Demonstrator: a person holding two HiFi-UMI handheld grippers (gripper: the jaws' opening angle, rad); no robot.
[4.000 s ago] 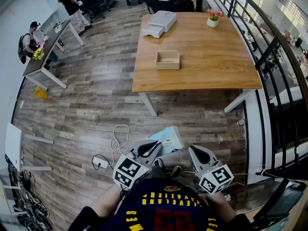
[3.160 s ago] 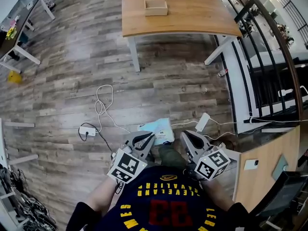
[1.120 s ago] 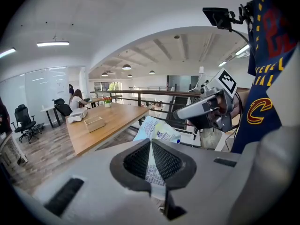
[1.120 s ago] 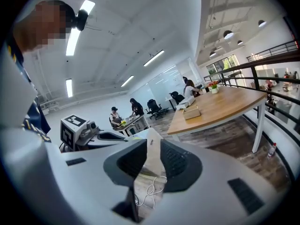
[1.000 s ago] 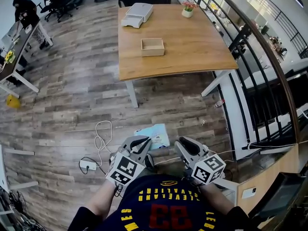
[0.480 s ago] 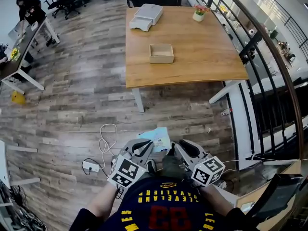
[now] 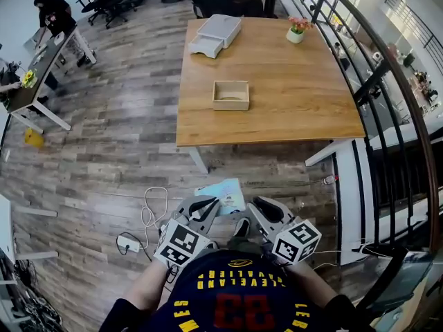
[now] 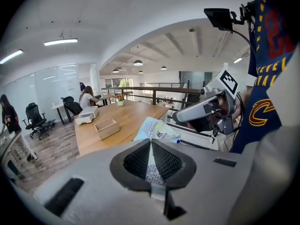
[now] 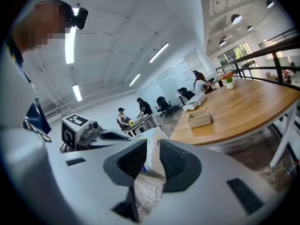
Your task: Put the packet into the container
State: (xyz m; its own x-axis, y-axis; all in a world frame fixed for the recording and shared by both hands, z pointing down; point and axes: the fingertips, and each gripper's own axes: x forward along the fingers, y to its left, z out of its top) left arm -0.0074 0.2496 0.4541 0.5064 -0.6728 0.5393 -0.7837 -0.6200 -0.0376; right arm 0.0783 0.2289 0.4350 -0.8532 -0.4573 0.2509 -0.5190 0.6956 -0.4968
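A pale blue and white packet (image 7: 223, 194) hangs over the wooden floor, pinched at its near edge by my left gripper (image 7: 211, 205), which is shut on it. In the left gripper view the packet (image 8: 157, 131) sticks out past the closed pads (image 8: 136, 161). My right gripper (image 7: 259, 205) is beside it on the right, with a narrow gap between its jaws and nothing in them. The packet (image 9: 151, 139) shows beyond that gap. The container, an open wooden box (image 7: 231, 95), sits on the wooden table (image 7: 291, 81) ahead, well beyond both grippers.
On the table's far side are a white drawer unit (image 7: 216, 32) and a flower pot (image 7: 298, 30). A white cable and power strip (image 7: 145, 220) lie on the floor at the left. A black railing (image 7: 367, 81) runs along the right. People are at desks at the far left (image 7: 55, 16).
The table and box have drawn a little nearer and lower in the head view as both grippers travel forward together. The left gripper keeps the packet.
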